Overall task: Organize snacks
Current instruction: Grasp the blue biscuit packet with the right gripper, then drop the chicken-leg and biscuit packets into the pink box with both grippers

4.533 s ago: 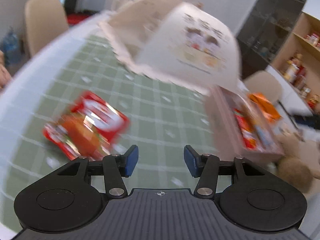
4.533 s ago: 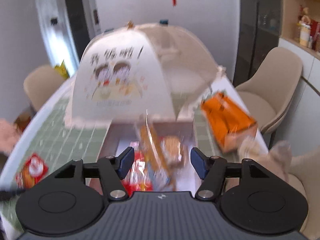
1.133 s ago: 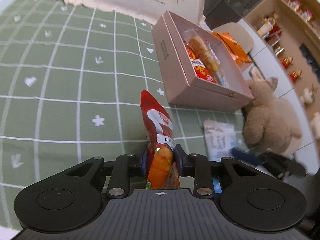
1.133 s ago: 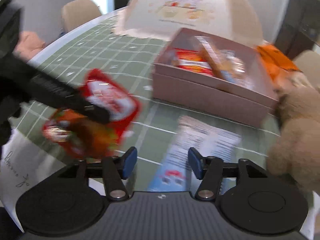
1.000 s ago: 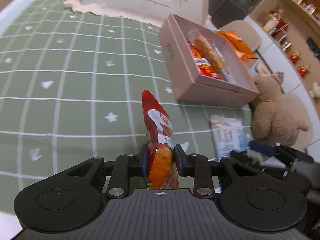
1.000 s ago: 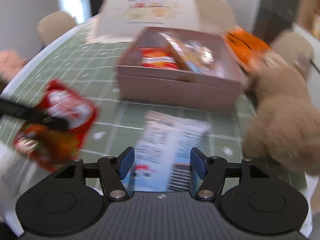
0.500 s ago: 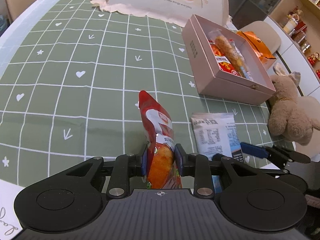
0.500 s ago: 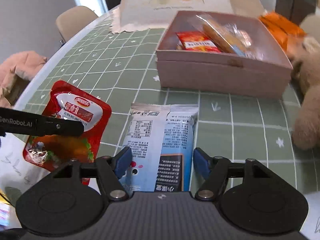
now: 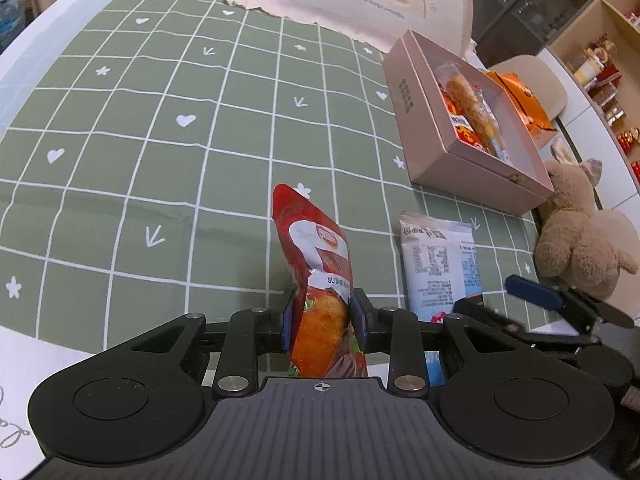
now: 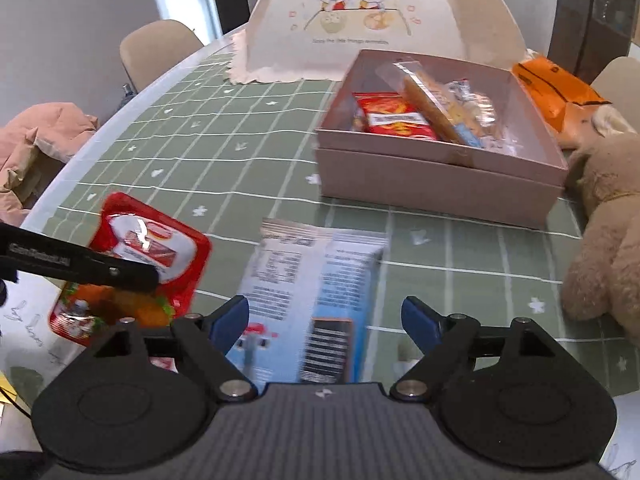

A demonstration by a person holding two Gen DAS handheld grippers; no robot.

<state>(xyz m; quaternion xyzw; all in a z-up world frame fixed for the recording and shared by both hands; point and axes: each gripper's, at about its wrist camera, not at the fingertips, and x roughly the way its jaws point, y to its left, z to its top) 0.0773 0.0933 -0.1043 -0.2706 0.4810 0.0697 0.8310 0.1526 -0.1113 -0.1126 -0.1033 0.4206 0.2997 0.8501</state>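
Left claw [image 9: 322, 316]: we grip the red snack pouch [image 9: 320, 280], lifted above the near counter [image 9: 160, 160].
Right claw [image 10: 325, 320]: ours has just been spreading wide, unclamped over the blue-white packet [image 10: 308, 292] lying flat.
Pink box [image 10: 436, 184]: far right, snacks inside.

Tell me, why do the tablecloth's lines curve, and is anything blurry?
Left wrist view: sharp, but the fisheye lens bows the green checked tablecloth grid. Right wrist view: the pale blue snack packet is smeared by motion, and light glints off the glossy red snack pouch.
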